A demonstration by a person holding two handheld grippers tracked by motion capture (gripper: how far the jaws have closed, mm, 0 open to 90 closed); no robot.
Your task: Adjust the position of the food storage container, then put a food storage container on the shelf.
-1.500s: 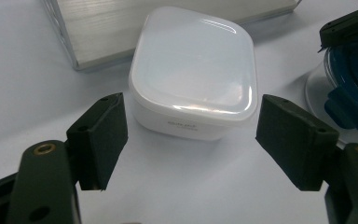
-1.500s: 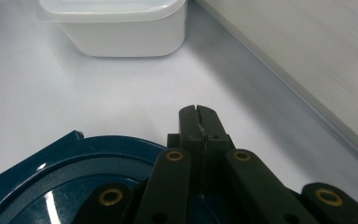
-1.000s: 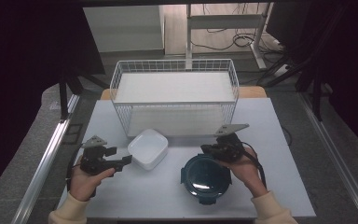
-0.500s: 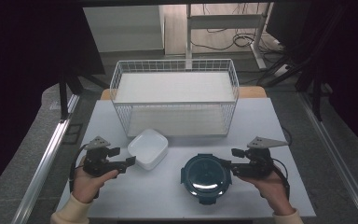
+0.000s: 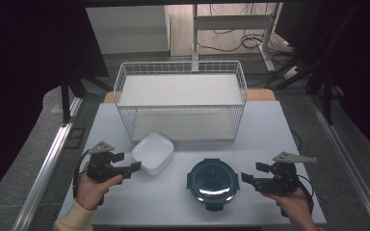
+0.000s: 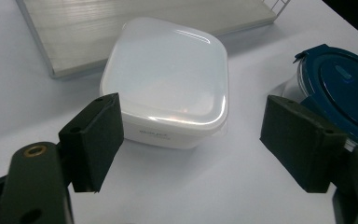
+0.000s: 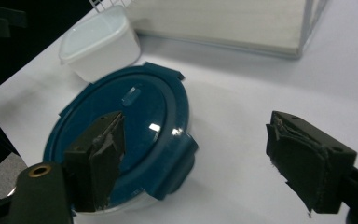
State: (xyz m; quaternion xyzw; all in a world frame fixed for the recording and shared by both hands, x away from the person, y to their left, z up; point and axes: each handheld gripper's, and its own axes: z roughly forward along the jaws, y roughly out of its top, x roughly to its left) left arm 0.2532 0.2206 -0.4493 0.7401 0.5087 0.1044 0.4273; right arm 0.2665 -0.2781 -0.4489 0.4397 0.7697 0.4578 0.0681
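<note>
White counter [image 5: 270,125] on a grey floor [image 5: 43,125], flanked by metal rails [image 5: 53,159] on both sides. Behind it, a desk frame [image 5: 195,29] with loose cables [image 5: 250,41] beneath. Dark curtains [image 5: 29,57] enclose left and right; light falls on the far floor.

right gripper [image 5: 248,178]: off round blue container [image 5: 212,180], now to its right; jaws just opened, empty

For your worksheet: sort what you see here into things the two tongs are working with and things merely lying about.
In the job: white square container; blue round container; wire basket; left tongs; right tongs, both open.

Lying about: cables on the floor; metal stand.
</note>
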